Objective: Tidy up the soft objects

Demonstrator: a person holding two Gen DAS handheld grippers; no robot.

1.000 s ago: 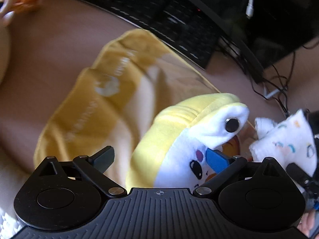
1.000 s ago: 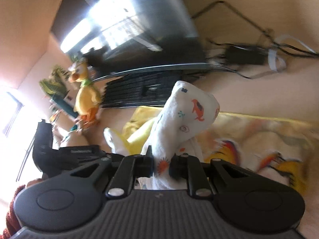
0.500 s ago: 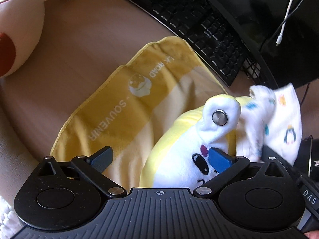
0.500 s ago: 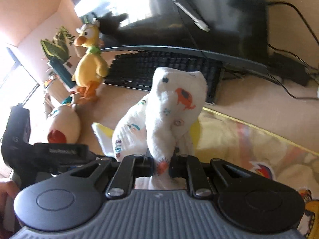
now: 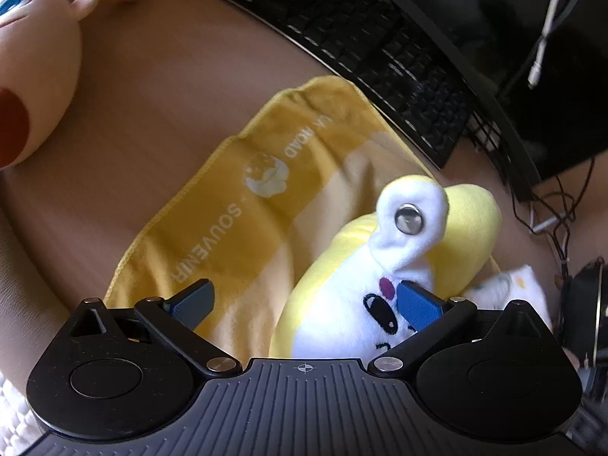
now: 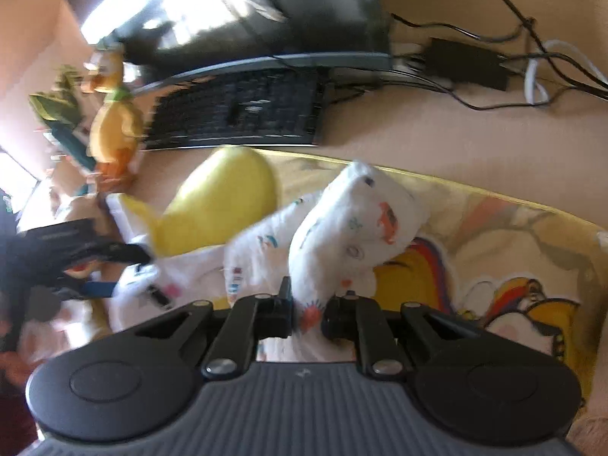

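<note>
White printed cloth pinched only in right-wrist view.

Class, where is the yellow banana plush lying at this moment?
In the left wrist view the yellow banana plush lies right of centre on the yellow towel, below the keyboard and beside the white patterned cloth.

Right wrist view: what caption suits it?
Right gripper pinching a white printed cloth above a yellow cartoon towel.

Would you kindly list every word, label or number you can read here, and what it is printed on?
"SOUVENIR": on the yellow towel.
"ROAD": on the same towel, beyond a white round logo; the letters before it are too unclear to read.
The keyboard key legends are too small to read.
The white patterned cloth carries pictures only, blurred.
</note>
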